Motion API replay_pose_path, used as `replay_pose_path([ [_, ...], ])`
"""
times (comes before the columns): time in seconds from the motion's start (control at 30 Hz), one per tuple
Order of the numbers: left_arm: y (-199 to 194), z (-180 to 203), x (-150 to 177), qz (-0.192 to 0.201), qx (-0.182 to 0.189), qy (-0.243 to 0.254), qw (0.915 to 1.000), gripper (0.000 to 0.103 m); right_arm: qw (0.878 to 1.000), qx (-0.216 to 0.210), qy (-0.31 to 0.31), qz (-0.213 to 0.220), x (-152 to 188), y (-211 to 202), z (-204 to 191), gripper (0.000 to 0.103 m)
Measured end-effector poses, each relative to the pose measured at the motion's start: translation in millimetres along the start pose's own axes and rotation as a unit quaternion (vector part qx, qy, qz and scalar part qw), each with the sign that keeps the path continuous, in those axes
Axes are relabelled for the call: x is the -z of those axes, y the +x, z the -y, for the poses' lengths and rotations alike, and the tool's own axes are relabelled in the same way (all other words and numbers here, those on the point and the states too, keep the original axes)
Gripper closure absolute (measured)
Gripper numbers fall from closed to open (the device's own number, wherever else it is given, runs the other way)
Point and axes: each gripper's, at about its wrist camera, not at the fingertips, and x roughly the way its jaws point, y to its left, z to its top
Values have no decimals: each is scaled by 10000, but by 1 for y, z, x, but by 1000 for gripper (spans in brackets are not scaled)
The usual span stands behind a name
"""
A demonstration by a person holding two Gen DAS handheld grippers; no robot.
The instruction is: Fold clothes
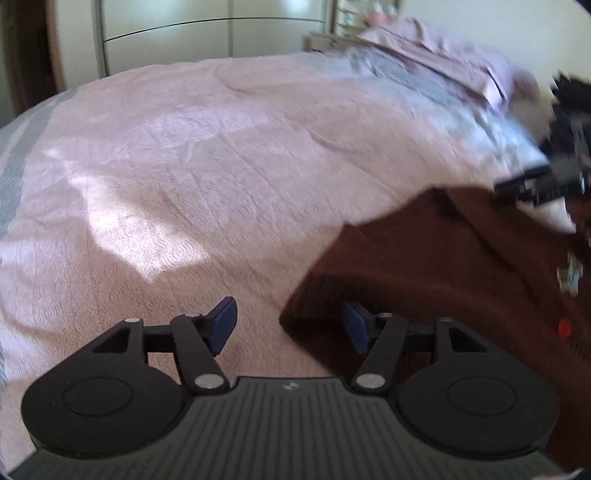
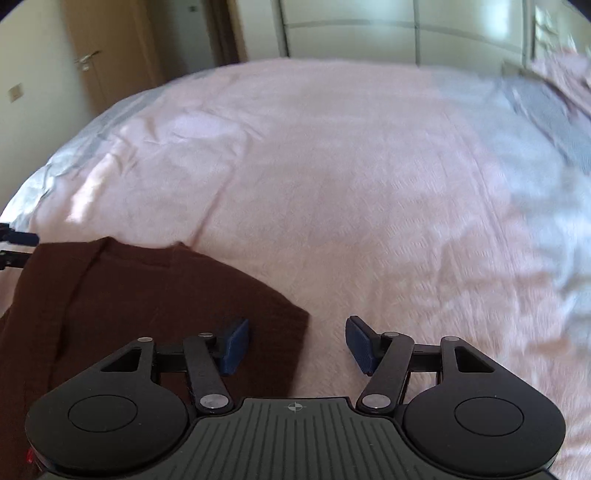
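Brown garment [image 2: 122,314] lies part-folded on the pink bedspread [image 2: 332,184] at lower left of the right view, both left claw [image 1: 290,325] and right claw [image 2: 297,345] spread, pinching nothing, so a stray pad may snag an edge and undo the fold.

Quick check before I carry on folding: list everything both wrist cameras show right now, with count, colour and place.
Brown garment: one, dark brown, flat on the bed's near edge, between both grippers.
Bedspread: one, pale pink, covers the bed.
Pillows: a blurred pile, pink and grey, far right of the bed; number unclear.
Wardrobe: one, cream, behind the bed.
Door: one, tan wood, far left.
Left gripper: one, black with blue pads, open, at the garment's left corner.
Right gripper: one, black with blue pads, open, at its right corner.
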Motion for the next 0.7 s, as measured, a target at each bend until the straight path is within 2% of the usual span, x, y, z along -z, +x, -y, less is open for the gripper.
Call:
replay_pose_path([
  [0.07,1,9,8,-156,-168,462,9987,44,9989,-215,-422,30,-1,-3,-17,42],
  [0.13,3,12,15,-238,-179,594,9978,45,9978,-309,-573,88,-1,-7,-28,42],
  [0.27,11,8,10,117,-186,281,9994,46,9961,-707,-515,150,0,-12,-44,42],
  [0.3,14,5,5,181,-341,155,9991,47,9953,-816,-509,140,0,-13,-47,42],
  [0.37,16,-8,-3,231,-622,-69,9978,47,9944,-866,-590,131,0,-13,-55,42],
  [0.47,12,-31,-6,244,-647,-433,9967,40,9939,-872,-657,157,0,-17,-60,42],
  [0.6,1,-26,3,10,-632,-86,9980,40,9959,-791,-433,62,9,-23,-47,42],
  [0.7,-13,-24,10,-147,-676,-121,9975,46,9969,-752,-206,-31,20,-33,-40,42],
])
